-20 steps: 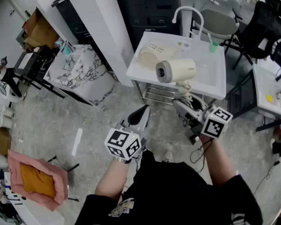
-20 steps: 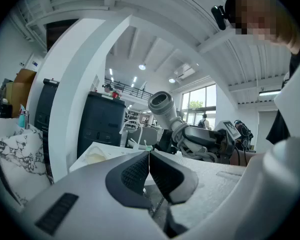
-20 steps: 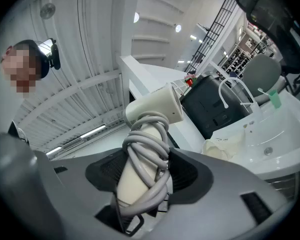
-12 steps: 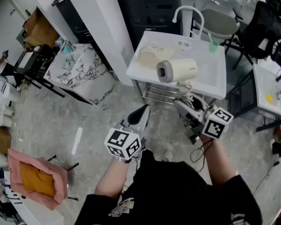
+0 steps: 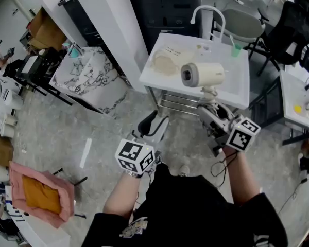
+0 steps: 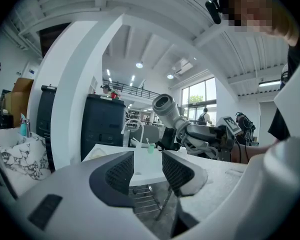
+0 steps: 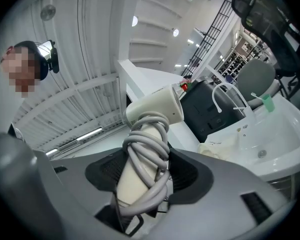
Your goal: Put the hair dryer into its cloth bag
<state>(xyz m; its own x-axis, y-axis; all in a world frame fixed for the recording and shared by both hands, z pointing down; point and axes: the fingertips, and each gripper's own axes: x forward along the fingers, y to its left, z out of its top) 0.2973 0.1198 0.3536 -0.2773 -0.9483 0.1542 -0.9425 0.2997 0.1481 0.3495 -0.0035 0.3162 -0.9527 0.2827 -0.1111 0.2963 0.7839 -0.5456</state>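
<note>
**Spotter A:** Your right gripper (image 5: 210, 107) has its jaws clenched on the hair dryer (image 5: 202, 74) by the handle. The dryer hangs in the air over the front of the white tabletop (image 5: 232, 86), touching nothing else. The cloth bag (image 5: 166, 63) lies flat on that tabletop, left of the dryer as your head view has it. Your left gripper (image 5: 153, 127) sits low by your body, jaws released, nothing between them.

**Spotter B:** The first risk I'd flag is the grey cord (image 7: 147, 139), which is looped round the handle right where your jaws press. You may be gripping cord as much as handle, so the dryer could twist or slide if you tip it nose-down.

**Spotter A:** The bag also looks limp, and I can't see an open mouth. If you push the dryer at it one-handed, you'll likely shove it along the tabletop toward the tap (image 5: 208, 14) or the green cup (image 5: 235, 50). Your left jaws probably need to hold the mouth open.

**Spotter B:** Only the right gripper view shows the cord coils between your jaws. From your head view the gripper hides them. The head view alone gives you how the bag lies relative to the dryer. The left gripper view shows its own jaws apart with the dryer beyond them, but the bag is too faint to place there.
</note>
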